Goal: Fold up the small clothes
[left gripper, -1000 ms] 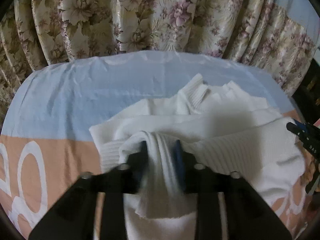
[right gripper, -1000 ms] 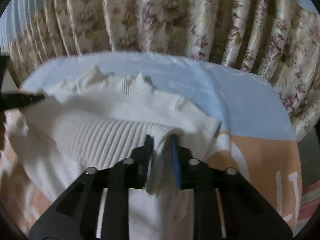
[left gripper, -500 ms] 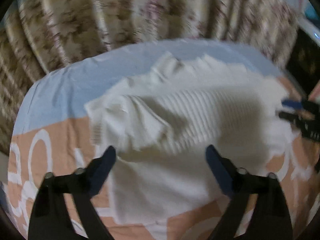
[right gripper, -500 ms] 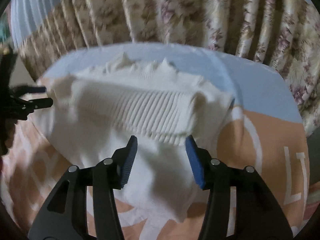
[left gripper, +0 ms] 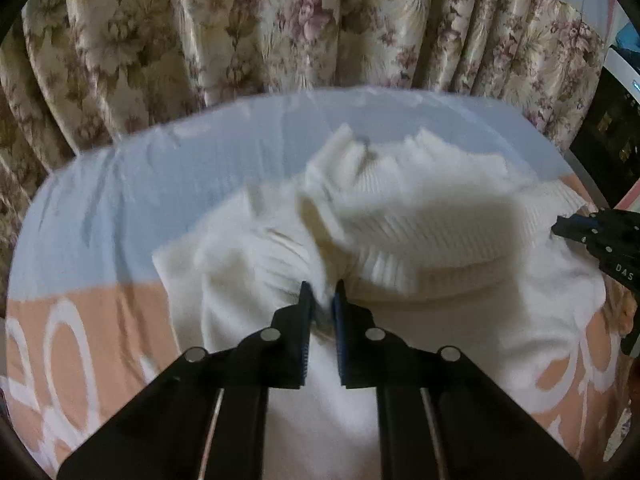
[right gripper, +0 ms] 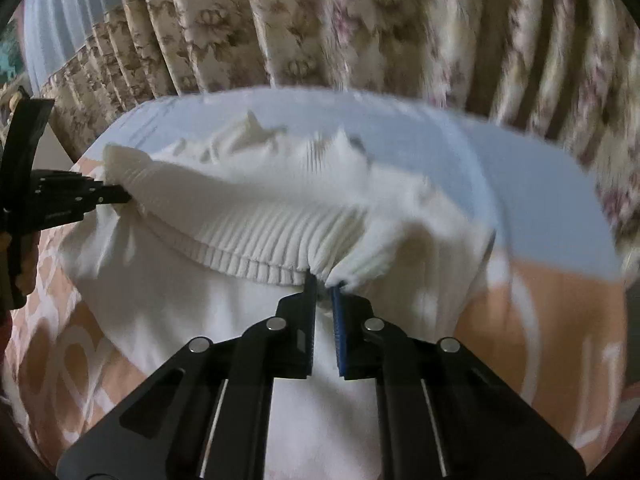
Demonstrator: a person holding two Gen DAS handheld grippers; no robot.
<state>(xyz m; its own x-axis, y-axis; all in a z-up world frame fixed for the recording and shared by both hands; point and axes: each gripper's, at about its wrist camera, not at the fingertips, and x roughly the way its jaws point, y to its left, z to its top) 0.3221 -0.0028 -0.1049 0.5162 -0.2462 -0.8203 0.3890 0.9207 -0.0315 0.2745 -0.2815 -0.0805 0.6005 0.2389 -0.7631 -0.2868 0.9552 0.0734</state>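
Note:
A white ribbed knit sweater [left gripper: 420,220] lies half folded on the bed, its ribbed hem doubled back over the body. My left gripper [left gripper: 322,300] is shut on a bunch of the sweater's left part, near the fold. The sweater also shows in the right wrist view [right gripper: 280,216], where my right gripper [right gripper: 323,282] is shut on its ribbed hem edge on the right side. The right gripper shows at the right edge of the left wrist view [left gripper: 560,226], and the left gripper at the left edge of the right wrist view [right gripper: 124,198].
The bed cover [left gripper: 120,184] is pale blue at the back and peach with white shapes in front. A floral curtain [left gripper: 280,28] hangs close behind the bed. A dark cabinet [left gripper: 604,136] stands at the far right.
Both grippers, open and drawn back from the sweater half a second ago, have moved in and shut on it again. The folded hem is bunched and lifted.

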